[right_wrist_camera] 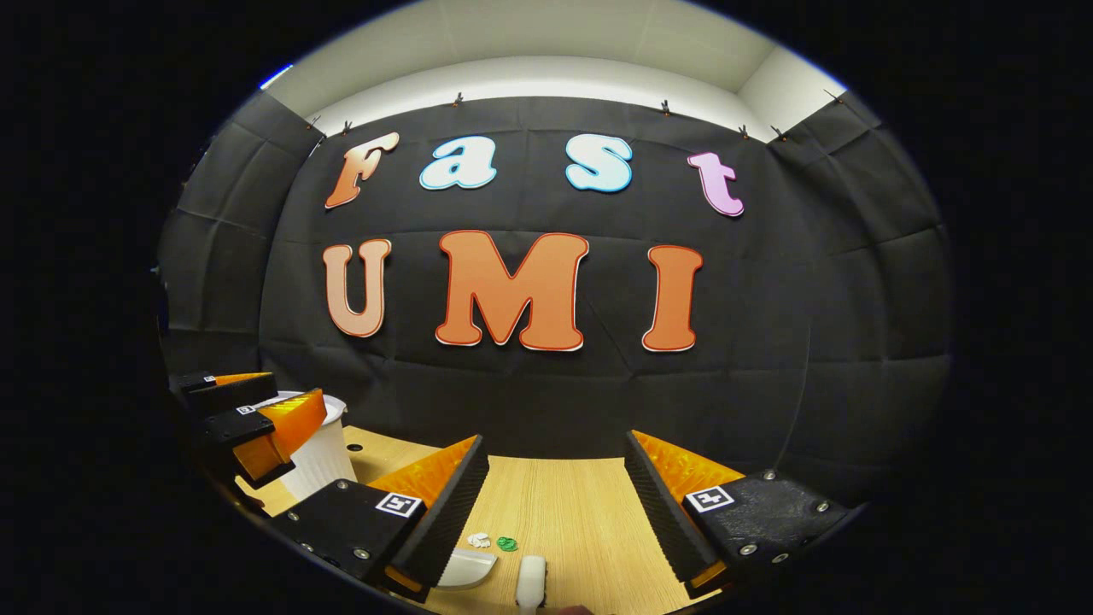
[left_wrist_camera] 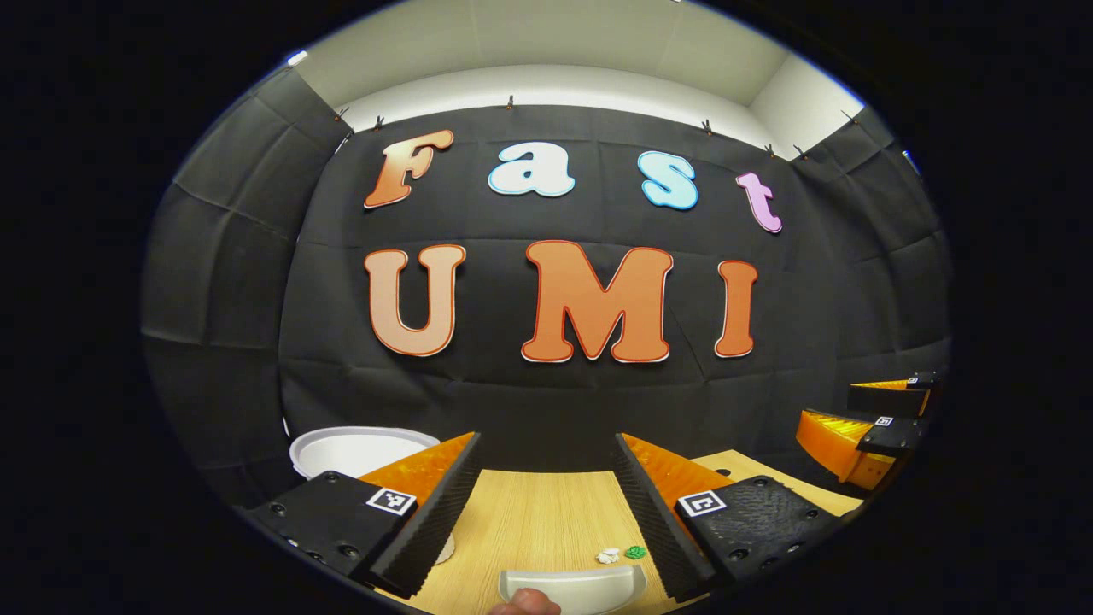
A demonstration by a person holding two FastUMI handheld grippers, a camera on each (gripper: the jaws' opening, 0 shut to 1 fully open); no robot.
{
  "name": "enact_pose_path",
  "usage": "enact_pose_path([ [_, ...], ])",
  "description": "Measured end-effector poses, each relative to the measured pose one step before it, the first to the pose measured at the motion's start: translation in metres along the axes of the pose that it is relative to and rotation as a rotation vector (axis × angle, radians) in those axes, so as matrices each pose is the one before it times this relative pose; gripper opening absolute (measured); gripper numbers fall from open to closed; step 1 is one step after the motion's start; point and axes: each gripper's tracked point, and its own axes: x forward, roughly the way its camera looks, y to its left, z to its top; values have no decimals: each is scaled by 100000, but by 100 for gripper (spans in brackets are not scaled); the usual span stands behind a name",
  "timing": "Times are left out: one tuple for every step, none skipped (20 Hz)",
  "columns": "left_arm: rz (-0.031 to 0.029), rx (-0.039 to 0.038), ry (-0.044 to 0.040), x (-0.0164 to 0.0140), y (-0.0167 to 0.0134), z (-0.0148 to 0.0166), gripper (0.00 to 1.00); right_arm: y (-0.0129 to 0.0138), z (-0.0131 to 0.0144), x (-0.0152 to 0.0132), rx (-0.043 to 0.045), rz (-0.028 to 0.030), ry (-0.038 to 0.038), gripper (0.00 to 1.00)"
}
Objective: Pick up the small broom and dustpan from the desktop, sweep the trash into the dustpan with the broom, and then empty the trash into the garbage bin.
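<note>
In the left gripper view, a white dustpan (left_wrist_camera: pixel 572 585) lies on the wooden desktop (left_wrist_camera: pixel 529 512) at the bottom edge, with a fingertip (left_wrist_camera: pixel 525 603) just before it. Two trash bits, one white (left_wrist_camera: pixel 608 556) and one green (left_wrist_camera: pixel 634 553), sit beside the pan. My left gripper (left_wrist_camera: pixel 546 438) hovers above them, open and holding nothing. In the right gripper view, the small broom's white end (right_wrist_camera: pixel 531 581) lies low in the middle, to the right of the dustpan (right_wrist_camera: pixel 465 568) and the trash bits (right_wrist_camera: pixel 493 541). My right gripper (right_wrist_camera: pixel 555 438) is open above them.
A white ribbed garbage bin (left_wrist_camera: pixel 363 448) stands at the desk's back left, also seen in the right gripper view (right_wrist_camera: pixel 324 457). The right gripper (left_wrist_camera: pixel 884 414) hangs at the far right of the left gripper view, and the left gripper (right_wrist_camera: pixel 256 414) at the left of the right gripper view. The black cloth wall closes off the back.
</note>
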Motion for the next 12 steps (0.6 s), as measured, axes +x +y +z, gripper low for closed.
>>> enact_pose_path([
  [-257,70,528,-42,-37,-198,95,-51,-103,8,-87,-118,319,96],
  [-277,65,640,9,-34,-116,95,9,-135,81,39,129,383,96],
  [-268,-4,901,-13,11,-250,95,-7,-287,97,20,13,758,96],
  [-177,-71,566,-48,-12,-114,95,112,-214,53,259,441,674,96],
  [-278,-304,1223,-88,-135,-378,95,18,-341,-56,226,207,1007,96],
  [-657,-858,1869,-119,-191,-533,96,53,-495,178,455,441,1303,96],
  [-382,-1188,3365,-377,-256,-934,96,101,-749,84,633,563,2215,96],
  [-524,-1017,3619,-181,-240,-852,95,149,-774,161,621,730,2413,96],
  [-414,-885,4585,-326,-205,-975,95,130,-1218,252,171,668,3524,96],
  [-61,-642,4886,-185,-127,-1112,95,95,-1303,299,-214,418,4311,96],
  [-20,-655,5469,-297,-120,-1214,95,151,-1621,282,-163,1060,4612,96],
  [-247,-919,6170,-66,-27,-1098,96,208,-1578,325,-373,797,5571,96],
])
